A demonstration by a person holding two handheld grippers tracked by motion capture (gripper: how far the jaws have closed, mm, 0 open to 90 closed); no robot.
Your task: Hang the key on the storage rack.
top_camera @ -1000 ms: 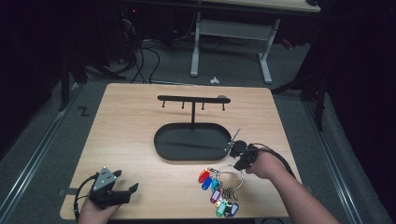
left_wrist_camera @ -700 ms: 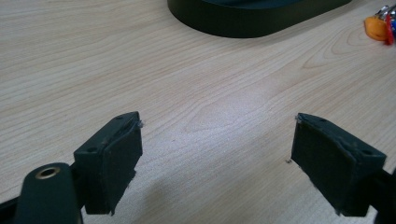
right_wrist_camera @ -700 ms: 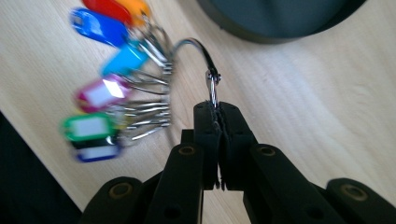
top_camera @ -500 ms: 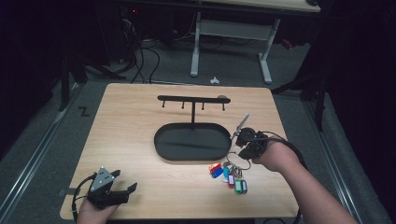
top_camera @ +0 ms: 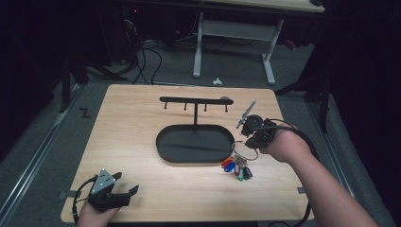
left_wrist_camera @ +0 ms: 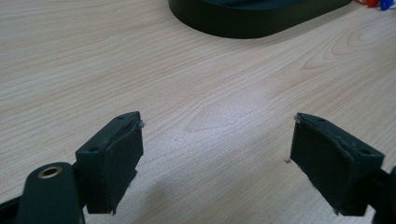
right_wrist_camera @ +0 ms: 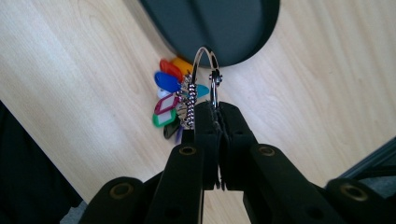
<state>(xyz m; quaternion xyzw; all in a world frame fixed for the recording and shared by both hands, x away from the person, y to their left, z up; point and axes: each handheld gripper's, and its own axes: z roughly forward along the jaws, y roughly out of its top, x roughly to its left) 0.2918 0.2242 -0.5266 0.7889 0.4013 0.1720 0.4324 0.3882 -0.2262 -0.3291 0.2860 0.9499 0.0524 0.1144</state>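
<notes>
L gripper [top_camera: 124,193] sits at near left corner of wooden table [top_camera: 142,123], low over the top, jaws wide apart w/ nothing between; in left gripper view bare wood shows btwn its pads [left_wrist_camera: 116,154].

R gripper [top_camera: 247,144] is farther in, right of centre, jaws clamped tight on metal key ring [right_wrist_camera: 206,70]. Ring stands up out of the jaws in right gripper view; coloured key tags [top_camera: 237,168] (red, blue, green, orange) hang off it on the table just beside the black oval tray [top_camera: 195,143], near its right end.

Behind tray: black T-shaped hook rack [top_camera: 195,100] rising from tray's rear. Beyond table: desk legs [top_camera: 197,47], cables on floor.
</notes>
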